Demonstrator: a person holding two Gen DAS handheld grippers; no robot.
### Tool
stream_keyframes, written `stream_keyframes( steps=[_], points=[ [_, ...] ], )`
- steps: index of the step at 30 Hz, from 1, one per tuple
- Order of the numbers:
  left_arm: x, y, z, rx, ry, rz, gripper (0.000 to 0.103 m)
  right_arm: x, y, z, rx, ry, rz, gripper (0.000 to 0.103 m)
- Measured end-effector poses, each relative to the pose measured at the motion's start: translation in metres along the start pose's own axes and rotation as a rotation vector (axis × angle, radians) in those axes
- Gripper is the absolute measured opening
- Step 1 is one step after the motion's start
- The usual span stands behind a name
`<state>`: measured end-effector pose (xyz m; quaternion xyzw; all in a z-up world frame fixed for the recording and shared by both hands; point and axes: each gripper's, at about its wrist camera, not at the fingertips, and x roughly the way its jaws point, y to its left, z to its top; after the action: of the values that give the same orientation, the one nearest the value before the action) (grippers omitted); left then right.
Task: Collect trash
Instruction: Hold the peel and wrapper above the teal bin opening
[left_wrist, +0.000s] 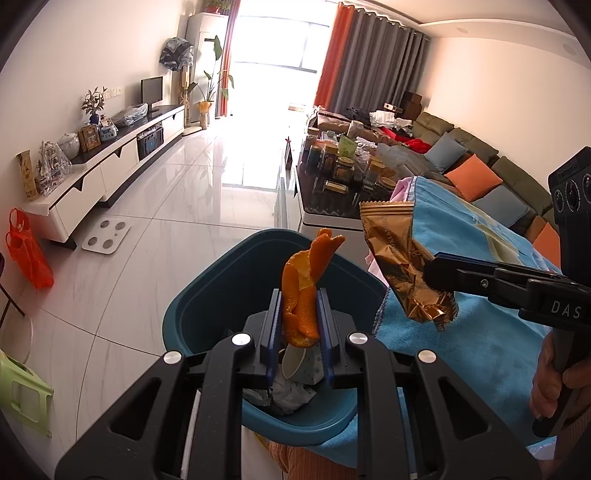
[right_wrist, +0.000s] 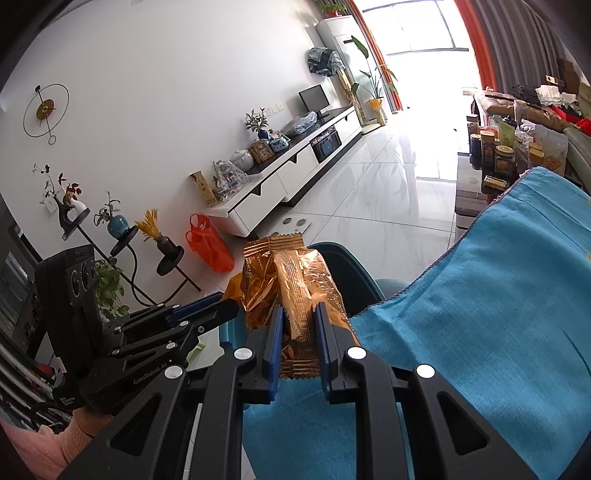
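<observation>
Left gripper (left_wrist: 298, 325) closed on a curled piece of orange fruit peel (left_wrist: 304, 284), blue-padded fingers (left_wrist: 273, 328) pressing it from both sides, only a narrow gap left. Peel standing upright between the pads, its top reaching above the fingertips. Held directly over the open teal plastic trash bin (left_wrist: 221, 295), not touching it. Inside the bin, under the peel, some crumpled white paper (left_wrist: 291, 397) and a grey-patterned paper cup (left_wrist: 308, 365) lying on its side.

Right gripper (right_wrist: 298, 332) clamped on a crinkled golden foil snack wrapper (right_wrist: 291, 284), fingers (right_wrist: 275, 339) nearly together, squeezing the lower part of the wrapper. Serrated top edge of the wrapper pointing away from the camera. Seen from the left wrist view, same wrapper (left_wrist: 402, 262) hanging beside the right rim of the bin, near it but not over the opening, above the edge of a light blue towel-like cloth (left_wrist: 480, 332). Cloth spread over the surface on the right, touching the bin's right side.

Both grippers close to each other, left one (right_wrist: 225, 308) visible in the right wrist view, just left of the wrapper. Part of a hand (left_wrist: 550, 376) on the right handle.

Beyond: glossy white tiled floor (left_wrist: 166, 221), an orange plastic bag (left_wrist: 27, 251) on it by the long white cabinet (left_wrist: 110, 173), and a dark coffee table (left_wrist: 332, 199) crowded with jars.
</observation>
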<state>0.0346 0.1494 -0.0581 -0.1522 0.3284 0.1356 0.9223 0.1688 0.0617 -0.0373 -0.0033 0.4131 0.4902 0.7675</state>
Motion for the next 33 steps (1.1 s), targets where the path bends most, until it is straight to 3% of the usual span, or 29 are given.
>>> stream_keyframes(
  steps=[33],
  points=[
    [0.033,0.006,-0.002,-0.026,0.033,0.008,0.018,0.019,0.0,0.005,0.019,0.033,-0.014,0.016]
  ],
)
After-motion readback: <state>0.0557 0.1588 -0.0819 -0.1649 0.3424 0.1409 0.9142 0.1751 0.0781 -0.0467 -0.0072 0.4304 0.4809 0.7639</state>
